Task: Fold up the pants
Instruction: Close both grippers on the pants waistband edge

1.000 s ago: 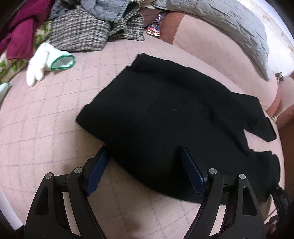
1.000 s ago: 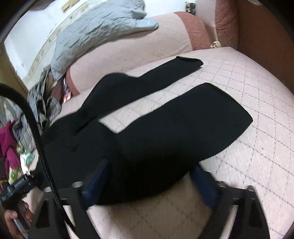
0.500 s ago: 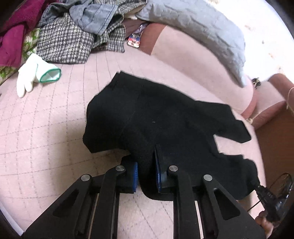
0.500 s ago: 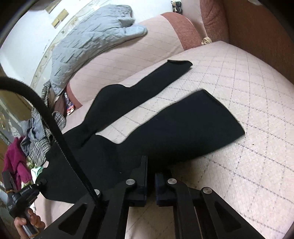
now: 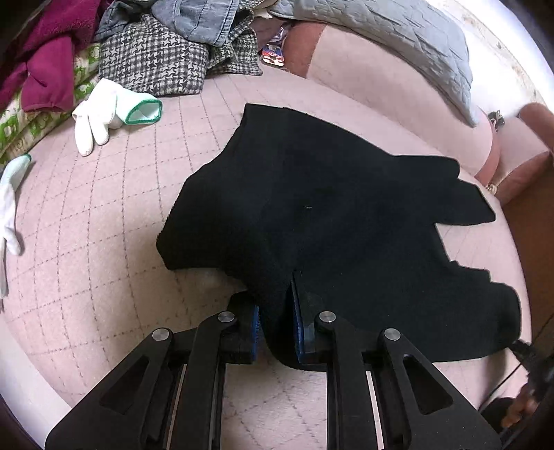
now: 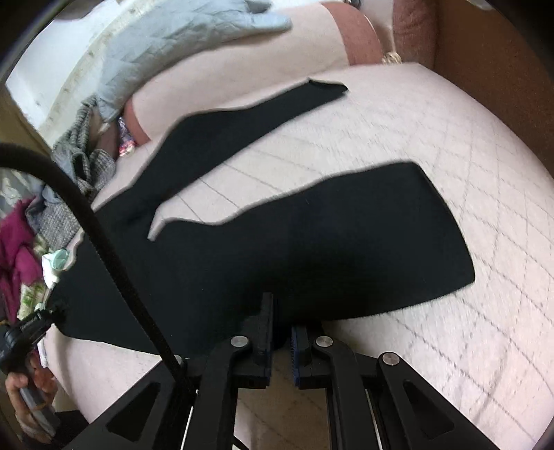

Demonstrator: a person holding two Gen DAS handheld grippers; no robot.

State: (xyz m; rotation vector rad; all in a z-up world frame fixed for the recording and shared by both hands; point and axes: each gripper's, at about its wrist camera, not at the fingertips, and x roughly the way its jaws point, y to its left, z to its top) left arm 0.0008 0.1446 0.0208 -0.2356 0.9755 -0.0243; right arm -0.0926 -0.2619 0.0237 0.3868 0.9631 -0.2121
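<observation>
Pants [image 5: 329, 214], black, lie spread on a pink quilted cushion [image 5: 104, 207], waist end toward the clothes pile [image 5: 155, 52], two legs splayed apart toward the far end. The left hand-held gripper [image 5: 277, 311] points steeply down at the near waist edge, its jaws having just closed, pinching a fold of the pants between blue pads. The right hand-held gripper [image 6: 280, 332], angled likewise, is clamped on the near edge of the closer leg. Bare cushion shows between the legs and beyond their hems. A white glove [image 5: 107, 110] lies left of the pants, well apart; a grey quilted blanket [image 5: 381, 31] drapes the backrest behind them.
</observation>
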